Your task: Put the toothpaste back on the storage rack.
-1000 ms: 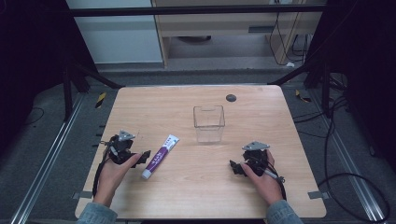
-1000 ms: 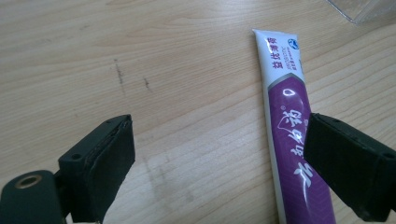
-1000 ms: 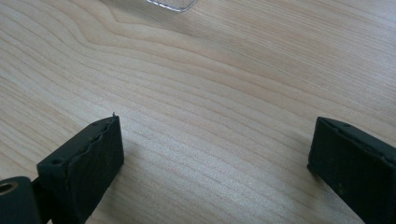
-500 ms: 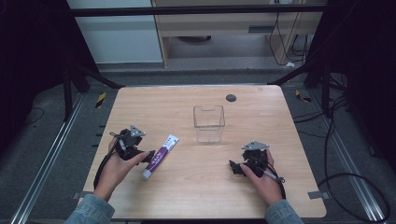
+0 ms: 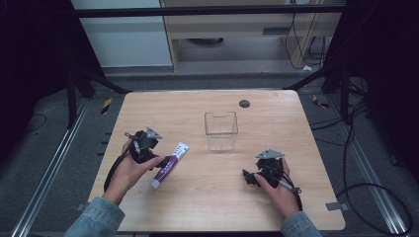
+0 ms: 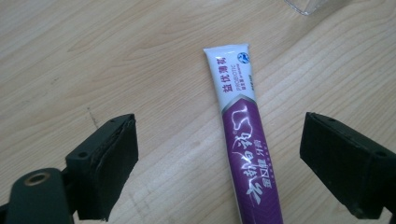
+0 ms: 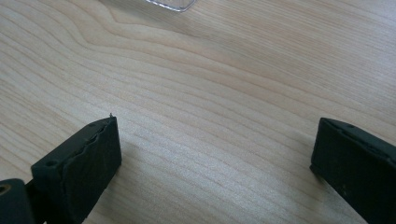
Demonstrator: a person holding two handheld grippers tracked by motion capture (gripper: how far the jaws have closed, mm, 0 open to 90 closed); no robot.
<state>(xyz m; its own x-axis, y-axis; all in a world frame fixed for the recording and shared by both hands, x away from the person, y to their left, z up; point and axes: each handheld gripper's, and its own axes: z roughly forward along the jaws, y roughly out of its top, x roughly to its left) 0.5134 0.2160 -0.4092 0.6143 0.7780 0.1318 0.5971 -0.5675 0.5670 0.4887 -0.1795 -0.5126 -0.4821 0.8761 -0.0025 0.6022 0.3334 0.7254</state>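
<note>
We're over the pale wooden bench (image 5: 207, 197), and our landmark is the clear square plastic container (image 5: 221, 130) standing near its middle. The purple-and-white toothpaste tube (image 5: 167, 166) lies flat on the bench, off to the left of that container and a little nearer to us, its white crimped end pointing toward the container. Our left gripper (image 5: 165, 162) hovers right at the tube's purple part, further left of the container. In the left gripper view, the tube (image 6: 243, 140) runs up between the two black jaws, closer to the right-hand one, with bare wood showing on both sides of it. So we're released there, jaws wide and touching nothing, though they've just been closing a touch with the tube between them. Our left hand (image 5: 131, 170) wraps the gripper body from behind, the denim sleeve (image 5: 96, 217) coming in from the near edge, the forearm angled toward the container.

Right of the container and nearer to us, our right gripper (image 5: 247, 177) sits low over bare wood, released too, jaws spread wide with nothing between them in the right gripper view. Our right hand (image 5: 279, 190) points it leftward, and a corner of the container (image 7: 170, 3) peeks in at the top.
</note>
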